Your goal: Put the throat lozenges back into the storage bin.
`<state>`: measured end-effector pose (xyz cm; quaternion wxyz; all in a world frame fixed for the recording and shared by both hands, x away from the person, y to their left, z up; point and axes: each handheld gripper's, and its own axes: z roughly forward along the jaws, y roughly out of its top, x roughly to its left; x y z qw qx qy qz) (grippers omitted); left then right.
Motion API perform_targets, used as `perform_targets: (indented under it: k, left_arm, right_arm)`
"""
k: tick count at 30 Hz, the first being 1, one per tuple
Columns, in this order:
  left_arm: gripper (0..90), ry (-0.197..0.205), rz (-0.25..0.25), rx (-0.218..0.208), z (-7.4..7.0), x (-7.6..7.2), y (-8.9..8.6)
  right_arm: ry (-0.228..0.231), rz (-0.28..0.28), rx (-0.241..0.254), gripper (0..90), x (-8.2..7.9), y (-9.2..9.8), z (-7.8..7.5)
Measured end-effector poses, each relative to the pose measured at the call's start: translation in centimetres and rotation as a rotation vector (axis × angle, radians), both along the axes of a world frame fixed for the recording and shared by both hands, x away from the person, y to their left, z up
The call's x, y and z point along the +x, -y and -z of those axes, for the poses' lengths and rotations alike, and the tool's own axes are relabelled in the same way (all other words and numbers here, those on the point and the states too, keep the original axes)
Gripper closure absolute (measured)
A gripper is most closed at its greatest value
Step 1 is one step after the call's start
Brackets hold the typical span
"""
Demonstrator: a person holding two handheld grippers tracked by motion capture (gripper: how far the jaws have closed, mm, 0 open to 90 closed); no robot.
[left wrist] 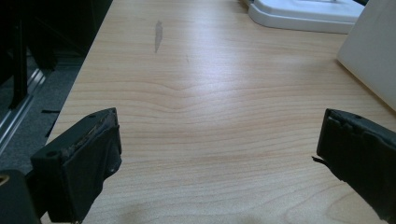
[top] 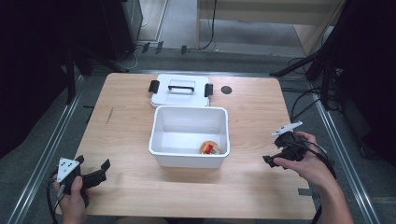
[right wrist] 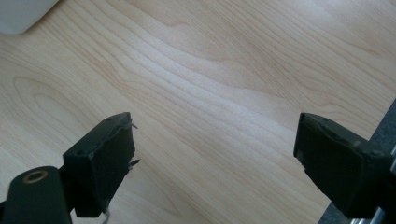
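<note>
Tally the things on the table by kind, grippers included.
Bin: 1
Lid: 1
Round item inside the bin: 1
Grippers, left and right, both open and empty: 2
Total: 5

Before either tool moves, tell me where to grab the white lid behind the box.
Take the lid by its black top handle, coming straight down. It lies flat on the table with that raised bar running left-right, so the jaws should close front-to-back across it.
</note>
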<state>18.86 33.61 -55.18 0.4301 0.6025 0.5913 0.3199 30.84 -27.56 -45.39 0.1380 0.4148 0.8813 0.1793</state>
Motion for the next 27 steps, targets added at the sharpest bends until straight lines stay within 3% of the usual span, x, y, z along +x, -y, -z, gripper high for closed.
perform_targets:
  k: [6,16,17,24,27]
  left_arm:
    - [0.3,0.001,0.001,0.003,0.0,0.0,0.0]
    - [0.3,0.0,0.001,0.004,0.0,0.0,0.0]
    - [0.3,0.0,0.001,0.004,0.0,0.0,0.0]
    - [0.3,0.001,-0.001,0.003,0.0,0.0,0.0]
    - [0.3,0.002,-0.001,0.002,0.0,0.0,0.0]
  right_arm:
    - [0.052,0.048,0.052,2.8,-1.2,1.2,0.6]
    - [0.142,0.12,0.146,0.7,-2.8,2.8,1.8]
    - [0.162,0.142,0.177,0.0,-3.2,3.1,2.2]
    - [0.199,0.178,0.255,0.0,-4.4,4.0,3.7]
    - [0.249,0.202,0.295,0.0,-5.0,4.5,4.3]
